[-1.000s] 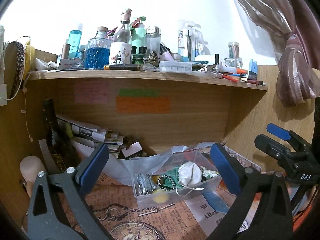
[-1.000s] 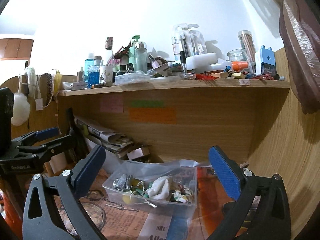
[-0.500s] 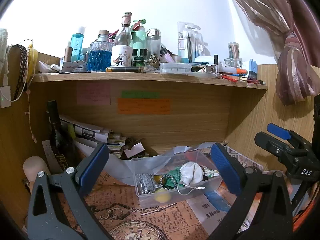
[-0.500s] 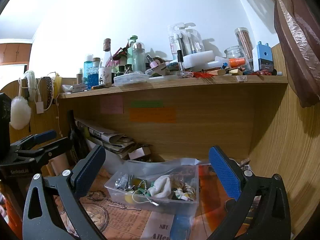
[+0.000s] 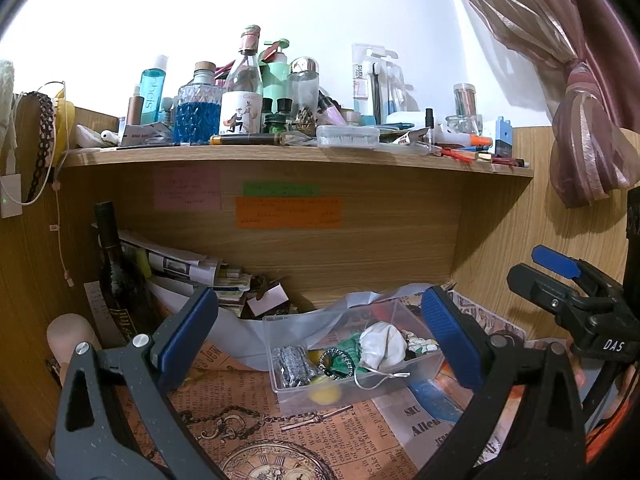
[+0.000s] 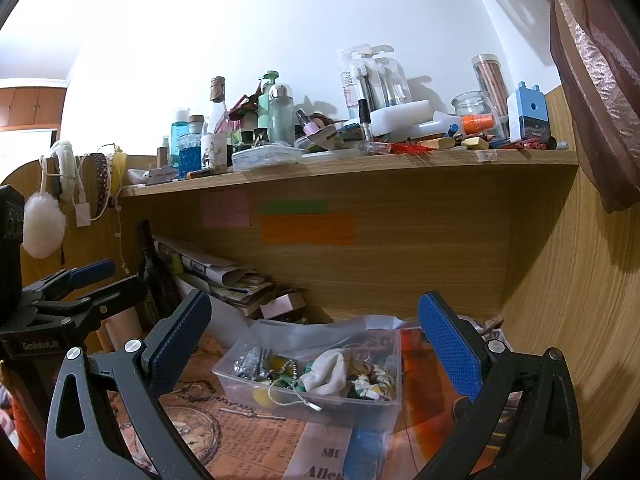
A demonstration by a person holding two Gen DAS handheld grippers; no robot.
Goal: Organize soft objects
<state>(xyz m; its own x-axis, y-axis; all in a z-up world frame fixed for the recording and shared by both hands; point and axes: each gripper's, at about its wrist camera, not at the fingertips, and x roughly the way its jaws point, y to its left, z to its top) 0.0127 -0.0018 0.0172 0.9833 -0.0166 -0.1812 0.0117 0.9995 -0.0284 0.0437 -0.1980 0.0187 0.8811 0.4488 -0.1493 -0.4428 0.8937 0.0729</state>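
Two grippers hang in front of the wooden desk nook, both with jaws wide apart and nothing between them. Between the blue pads of the left gripper (image 5: pixel 320 330) I see the clear plastic box (image 5: pixel 416 368) standing on the newspaper-print sheet (image 5: pixel 240 408). Inside the box lie a white cloth bundle (image 5: pixel 380 346), a green scrunchie (image 5: pixel 346 350) and a yellow ball (image 5: pixel 325 394). The right gripper (image 6: pixel 314 338) faces the same box from the other side, near it but not touching. Bottles crowd the shelf (image 5: pixel 280 154) above.
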